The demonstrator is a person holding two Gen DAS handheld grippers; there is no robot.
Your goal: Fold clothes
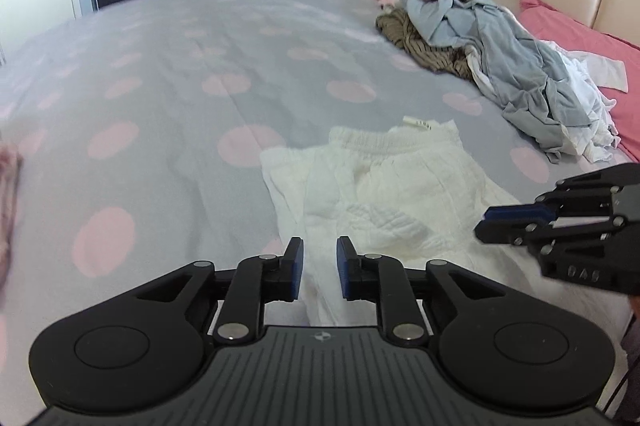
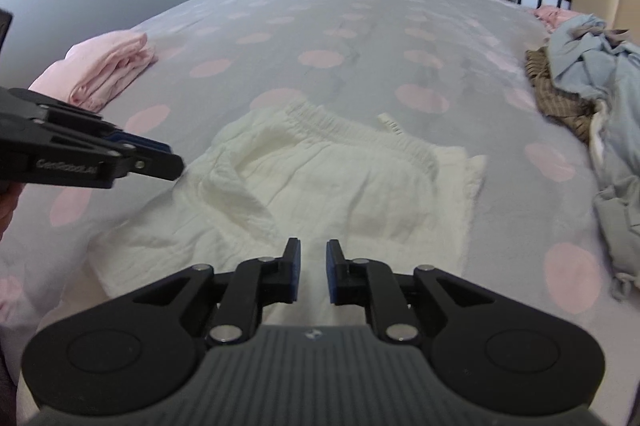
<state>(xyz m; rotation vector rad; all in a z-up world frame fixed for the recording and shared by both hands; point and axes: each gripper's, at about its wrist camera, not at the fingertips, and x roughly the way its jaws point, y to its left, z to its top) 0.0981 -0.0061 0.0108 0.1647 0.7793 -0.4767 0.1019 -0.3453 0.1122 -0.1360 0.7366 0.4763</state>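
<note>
Left wrist view: the left gripper [image 1: 319,268] hovers with its jaws parted, grasping nothing, above the near edge of the white shorts [image 1: 376,185], which lie flat on the dotted bed [image 1: 160,65]. The right gripper [image 1: 486,222] enters at 3 o'clock; its jaw state cannot be told here. A heap of unfolded clothes [image 1: 500,57] lies at 1 o'clock.

Right wrist view: the right gripper [image 2: 313,272] is released and empty over the white shorts [image 2: 340,185]. A folded pink garment [image 2: 108,65] rests at 10 o'clock.
</note>
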